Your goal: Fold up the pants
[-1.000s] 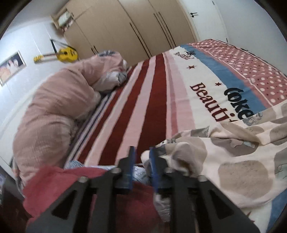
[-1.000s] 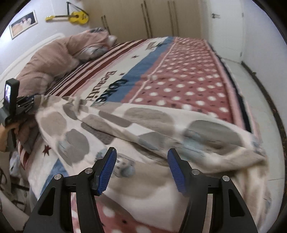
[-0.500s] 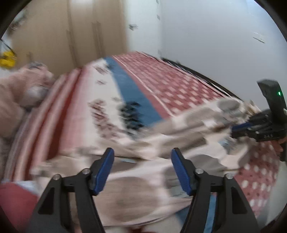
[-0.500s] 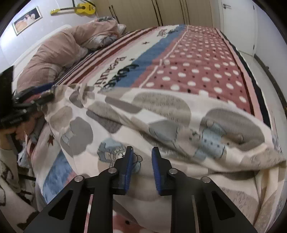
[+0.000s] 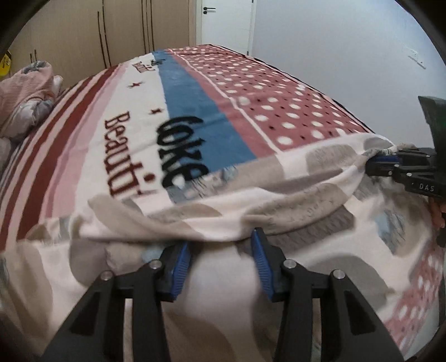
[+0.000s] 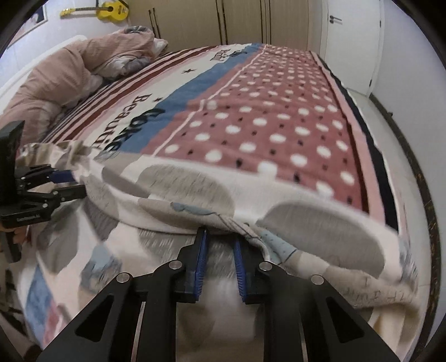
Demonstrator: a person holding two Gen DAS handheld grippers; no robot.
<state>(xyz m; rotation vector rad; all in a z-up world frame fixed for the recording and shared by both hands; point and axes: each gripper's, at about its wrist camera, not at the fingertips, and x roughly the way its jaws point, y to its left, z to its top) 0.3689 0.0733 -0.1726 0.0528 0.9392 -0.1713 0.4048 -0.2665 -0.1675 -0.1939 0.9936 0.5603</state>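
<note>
Wide bed (image 5: 278,92) fills both views, covered by a fleece blanket (image 6: 278,133) in red-and-pink stripes, a white band with dark lettering, a blue band and a red field with white dots. Pale wooden wardrobe doors (image 5: 125,30) and a white door (image 6: 351,41) stand behind the far end of the bed. A crumpled pink duvet (image 6: 69,75) lies heaped along the bed's left side. The soft cream pants with grey blotches and pale blue cartoon prints (image 5: 278,195) lie stretched across the near edge of the bed, hanging partly over it, the fabric bunched in a long fold running between the two tools. A small yellow guitar (image 6: 111,12) hangs on the wall above the duvet. Left tongs (image 5: 220,259): blue-padded fingers spread apart, the fold of cloth draped over their tips and sagging between them; seen from the right wrist view, they (image 6: 67,181) sit at the cloth's left end, with cloth gathered at the tips. Right tongs (image 6: 220,250): fingers drawn close with a narrow gap, cloth lying between and over the tips; from the left wrist view they (image 5: 373,164) clamp a pinched corner of the pants at the right end. Motion blur softens cloth edges in both views.
</note>
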